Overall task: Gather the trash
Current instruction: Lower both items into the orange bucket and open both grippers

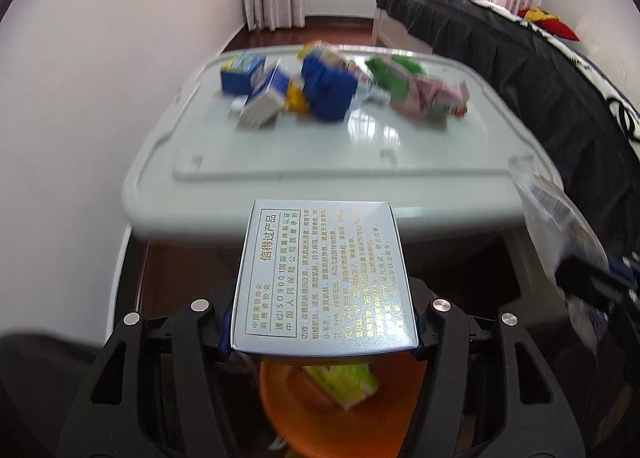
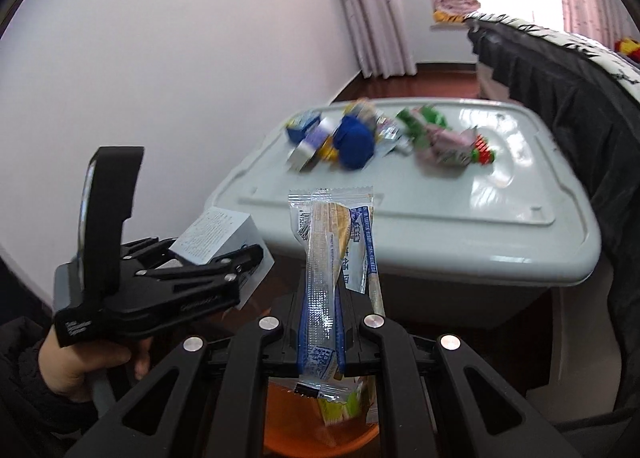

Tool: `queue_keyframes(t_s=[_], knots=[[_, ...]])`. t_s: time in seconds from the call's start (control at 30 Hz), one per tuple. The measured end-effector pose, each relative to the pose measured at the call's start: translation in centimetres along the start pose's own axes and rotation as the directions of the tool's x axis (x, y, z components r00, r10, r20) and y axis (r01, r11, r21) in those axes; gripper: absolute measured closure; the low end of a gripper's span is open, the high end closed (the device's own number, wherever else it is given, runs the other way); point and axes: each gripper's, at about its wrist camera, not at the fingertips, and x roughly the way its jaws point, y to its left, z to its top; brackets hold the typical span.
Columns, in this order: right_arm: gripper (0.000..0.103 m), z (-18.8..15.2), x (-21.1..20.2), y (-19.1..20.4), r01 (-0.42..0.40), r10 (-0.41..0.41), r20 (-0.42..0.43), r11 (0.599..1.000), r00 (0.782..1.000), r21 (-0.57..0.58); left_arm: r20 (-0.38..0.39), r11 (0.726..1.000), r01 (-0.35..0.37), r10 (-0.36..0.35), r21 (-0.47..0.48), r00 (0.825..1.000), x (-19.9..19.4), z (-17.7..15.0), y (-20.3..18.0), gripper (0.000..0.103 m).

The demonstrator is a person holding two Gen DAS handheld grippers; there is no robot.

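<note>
My left gripper [image 1: 322, 322] is shut on a pale blue box [image 1: 322, 278] with Chinese print, held above an orange bin [image 1: 348, 418] that holds a green packet [image 1: 346, 380]. The same box [image 2: 218, 234] and left gripper [image 2: 244, 262] show at the left of the right wrist view. My right gripper [image 2: 320, 338] is shut on a clear snack wrapper [image 2: 332, 250], over the orange bin [image 2: 320, 430]. Several blue, yellow, green and pink wrappers and cartons [image 1: 320, 86] lie piled on the grey storage-box lid [image 1: 280, 162], also in the right wrist view [image 2: 360, 134].
The grey storage box [image 2: 480, 254] stands ahead on a dark wood floor. A bed with a black skirt [image 1: 540, 78] runs along the right. A white wall [image 1: 100, 78] is at the left, with curtains and a window behind.
</note>
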Motion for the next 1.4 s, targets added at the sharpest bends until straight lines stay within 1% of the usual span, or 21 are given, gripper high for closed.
queue_keyframes(t_s=[0.2,0.27,0.4,0.43,0.6,0.63,0.67,0.73,0.8,0.83,0.87,1.27,1.4], knots=[[0.093,-1.1,0.8,2.0,-0.017,0.014,-0.067,0.999,0.998,-0.046,-0.068,1.000,0.004,-0.002,0.018,0.998,0.0,-3.7,0.6,0.045],[0.093,-1.4,0.9,2.4,-0.018,0.013,-0.077,0.998,0.997,-0.057,-0.080,1.000,0.006,-0.004,0.019,0.997,0.1,-4.3,0.7,0.044],[0.092,-1.5,0.8,2.7,-0.019,0.013,-0.083,0.998,0.996,-0.064,-0.089,1.000,0.005,-0.003,0.019,0.996,0.1,-4.6,0.8,0.043],[0.090,-1.5,0.8,2.8,-0.019,0.014,-0.083,0.998,0.996,-0.065,-0.088,1.000,0.006,-0.004,0.019,0.996,0.1,-4.6,0.8,0.042],[0.089,-1.5,1.0,2.7,-0.019,0.014,-0.087,0.998,0.996,-0.063,-0.102,0.999,0.001,0.002,0.035,0.995,0.3,-4.7,0.5,0.035],[0.081,-1.5,1.0,2.7,-0.019,0.014,-0.085,0.998,0.996,-0.064,-0.104,0.999,-0.002,0.006,0.037,0.995,0.3,-4.7,0.4,0.034],[0.062,-1.5,1.0,2.7,-0.017,0.011,-0.082,0.998,0.997,-0.066,-0.104,0.999,-0.005,0.009,0.039,0.995,0.3,-4.7,0.4,0.028],[0.041,-1.5,0.5,2.8,-0.005,0.001,-0.060,0.998,0.998,-0.068,-0.099,0.998,-0.023,0.028,0.054,0.995,0.2,-4.7,0.2,0.023],[0.041,-1.3,0.2,2.8,0.000,-0.004,-0.046,0.997,0.999,-0.074,-0.096,0.996,-0.043,0.050,0.076,0.994,0.1,-4.7,-0.2,0.019],[0.041,-1.3,0.1,2.8,0.003,-0.006,-0.043,0.997,0.999,-0.074,-0.094,0.995,-0.053,0.061,0.087,0.994,0.1,-4.8,-0.4,0.015],[0.041,-1.2,0.1,2.7,0.002,-0.005,-0.040,0.998,0.999,-0.070,-0.091,0.994,-0.056,0.065,0.092,0.994,0.0,-4.8,-0.4,0.014],[0.041,-0.8,0.0,1.9,0.007,-0.008,-0.019,0.999,1.000,-0.042,-0.087,0.994,-0.053,0.061,0.096,0.994,0.0,-4.7,-0.5,0.014],[0.040,0.5,0.5,1.6,0.000,0.001,0.024,0.999,1.000,-0.032,-0.067,0.995,-0.050,0.056,0.084,0.996,0.0,-3.9,-0.2,0.014]])
